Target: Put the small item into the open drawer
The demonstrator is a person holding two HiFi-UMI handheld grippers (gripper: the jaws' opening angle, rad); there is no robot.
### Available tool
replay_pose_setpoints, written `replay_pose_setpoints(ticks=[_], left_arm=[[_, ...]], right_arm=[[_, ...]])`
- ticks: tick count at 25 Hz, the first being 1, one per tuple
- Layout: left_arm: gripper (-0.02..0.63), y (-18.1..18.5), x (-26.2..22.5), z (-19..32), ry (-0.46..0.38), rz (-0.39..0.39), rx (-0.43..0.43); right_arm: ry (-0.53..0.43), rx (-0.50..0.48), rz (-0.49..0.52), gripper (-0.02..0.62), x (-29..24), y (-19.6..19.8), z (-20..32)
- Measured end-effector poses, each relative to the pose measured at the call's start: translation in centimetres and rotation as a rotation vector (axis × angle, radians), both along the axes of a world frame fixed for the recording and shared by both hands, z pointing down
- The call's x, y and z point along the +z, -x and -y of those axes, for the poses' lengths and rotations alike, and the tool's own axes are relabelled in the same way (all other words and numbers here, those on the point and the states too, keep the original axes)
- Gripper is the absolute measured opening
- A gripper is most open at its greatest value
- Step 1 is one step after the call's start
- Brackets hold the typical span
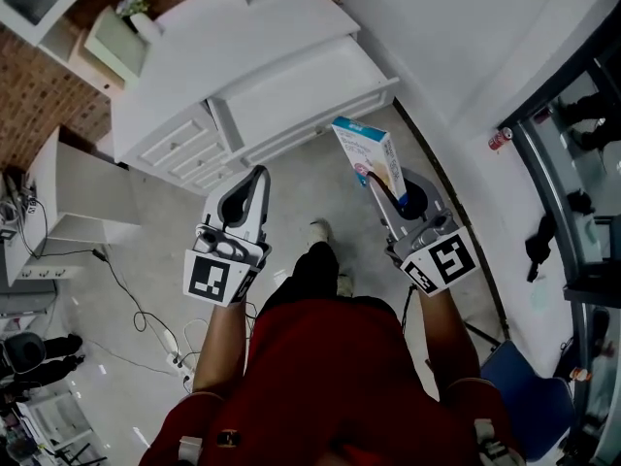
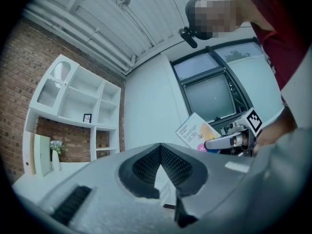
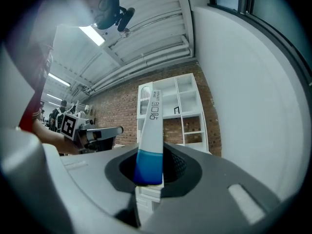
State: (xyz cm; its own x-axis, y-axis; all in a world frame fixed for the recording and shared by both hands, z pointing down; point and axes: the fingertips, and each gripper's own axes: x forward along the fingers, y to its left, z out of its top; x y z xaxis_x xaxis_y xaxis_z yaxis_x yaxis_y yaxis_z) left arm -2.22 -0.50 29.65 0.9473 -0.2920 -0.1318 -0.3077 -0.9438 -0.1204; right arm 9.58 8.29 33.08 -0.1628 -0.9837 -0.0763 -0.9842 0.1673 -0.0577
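Observation:
A flat white-and-blue box (image 1: pixel 371 153) with print on its face stands upright in my right gripper (image 1: pixel 386 194), which is shut on its lower blue end. The right gripper view shows the box (image 3: pixel 152 130) edge-on between the pads. It is held above the floor, just in front of the open drawer (image 1: pixel 320 129) of a white cabinet (image 1: pixel 223 47). My left gripper (image 1: pixel 258 175) hovers to the left at about the same height, shut with nothing in it. From the left gripper view the box (image 2: pixel 195 130) and the right gripper (image 2: pixel 229 141) show off to the right.
A white side unit (image 1: pixel 82 187) stands at the left, with cables (image 1: pixel 136 309) and a power strip (image 1: pixel 179 362) on the floor. A vase (image 1: pixel 136 13) sits on the cabinet's far end. A blue chair (image 1: pixel 524 386) and a red can (image 1: pixel 500 139) are at the right.

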Motion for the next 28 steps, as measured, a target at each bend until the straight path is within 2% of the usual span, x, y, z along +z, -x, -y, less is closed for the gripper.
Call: replay_pose_setpoints(ticks=[6, 14, 22, 28], left_arm=[[-0.002, -3.5, 1.0, 5.8, 0.0, -0.025, -0.018], [-0.002, -7.8, 3.1, 17.6, 0.039, -0.06, -0.073], [-0.002, -10.7, 5.4, 26.3, 0.068, -0.025, -0.116], [-0.002, -11.7, 7.2, 30.8, 0.129, -0.009, -0.175]], right_arm=[[0.041, -0.023, -0.051, 0.064, 1.1, -3.3, 6.4], [0.147, -0.09, -0.155, 0.064, 3.7, -8.3, 19.0], [0.287, -0.197, -0.25, 0.064, 8.7, -11.2, 29.8], [0.41, -0.279, -0.324, 0.064, 12.8, -12.7, 36.0]])
